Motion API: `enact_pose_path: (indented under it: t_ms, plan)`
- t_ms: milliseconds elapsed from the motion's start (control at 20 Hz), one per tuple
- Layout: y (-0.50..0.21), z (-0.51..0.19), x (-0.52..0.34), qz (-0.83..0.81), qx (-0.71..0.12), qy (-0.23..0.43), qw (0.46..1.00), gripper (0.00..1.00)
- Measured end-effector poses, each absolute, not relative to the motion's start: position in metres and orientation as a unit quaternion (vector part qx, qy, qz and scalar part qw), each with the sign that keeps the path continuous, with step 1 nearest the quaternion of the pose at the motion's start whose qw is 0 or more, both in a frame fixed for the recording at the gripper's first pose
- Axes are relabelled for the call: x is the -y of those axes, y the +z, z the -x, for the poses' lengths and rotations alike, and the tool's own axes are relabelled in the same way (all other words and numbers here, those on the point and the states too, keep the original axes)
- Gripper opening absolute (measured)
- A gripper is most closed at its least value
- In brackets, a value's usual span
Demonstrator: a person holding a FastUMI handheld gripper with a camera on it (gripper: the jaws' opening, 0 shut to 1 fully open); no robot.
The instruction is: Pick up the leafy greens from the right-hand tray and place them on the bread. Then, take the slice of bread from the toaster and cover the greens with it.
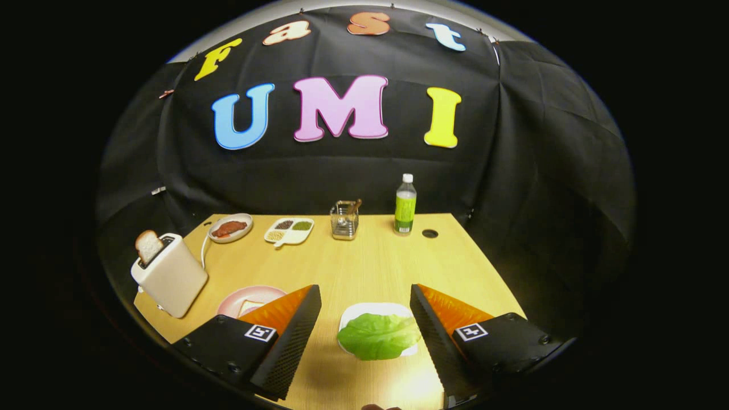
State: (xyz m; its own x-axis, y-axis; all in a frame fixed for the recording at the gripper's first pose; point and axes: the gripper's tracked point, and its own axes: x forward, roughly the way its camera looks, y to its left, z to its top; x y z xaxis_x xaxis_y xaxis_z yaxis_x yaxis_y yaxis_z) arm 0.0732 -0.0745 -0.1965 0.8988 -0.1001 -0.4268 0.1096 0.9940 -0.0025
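Right now the gripper (365, 299) has its two fingers spread wide, holding nothing, and the gap between them frames the leafy greens (379, 336). The leaf lies between the fingers and a little toward the right one, its right edge reaching close to that finger's inner face, while a clear stretch of table (364, 256) separates it from the left finger. Its long axis runs crosswise, from one finger toward the other, so the jaws as they stand would close along the leaf's length rather than across its narrower span. It rests on a white tray (373, 310), hanging over the tray's near rim. How high the fingers stand above the leaf cannot be told.

Beside the left finger, partly hidden behind it, sits a pink plate (248, 296) with a pale wedge of bread (249, 307) on it; that is judged to be the landing spot, a short carry leftward. Further left stands the toaster (170, 274) with a bread slice (148, 246) poking from its slot. Along the far edge of the table are a dish (230, 228), a divided tray (289, 230), a small rack (344, 220) and a bottle (405, 206).

The first step, lifting the greens, looks not yet done.
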Motion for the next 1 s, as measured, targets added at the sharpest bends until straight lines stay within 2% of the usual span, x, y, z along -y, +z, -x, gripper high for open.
enact_pose_path:
  t_ms: [450,650,800,1000]
  plan:
    - [-0.318,-0.091,0.098,-0.042,-0.326,-0.111,0.938,0.98]
    - [-0.345,-0.097,0.109,-0.052,-0.344,-0.137,0.927,0.98]
    - [-0.365,-0.091,0.117,-0.057,-0.365,-0.159,0.915,0.93]
    - [-0.375,-0.092,0.117,-0.041,-0.372,-0.163,0.913,0.93]
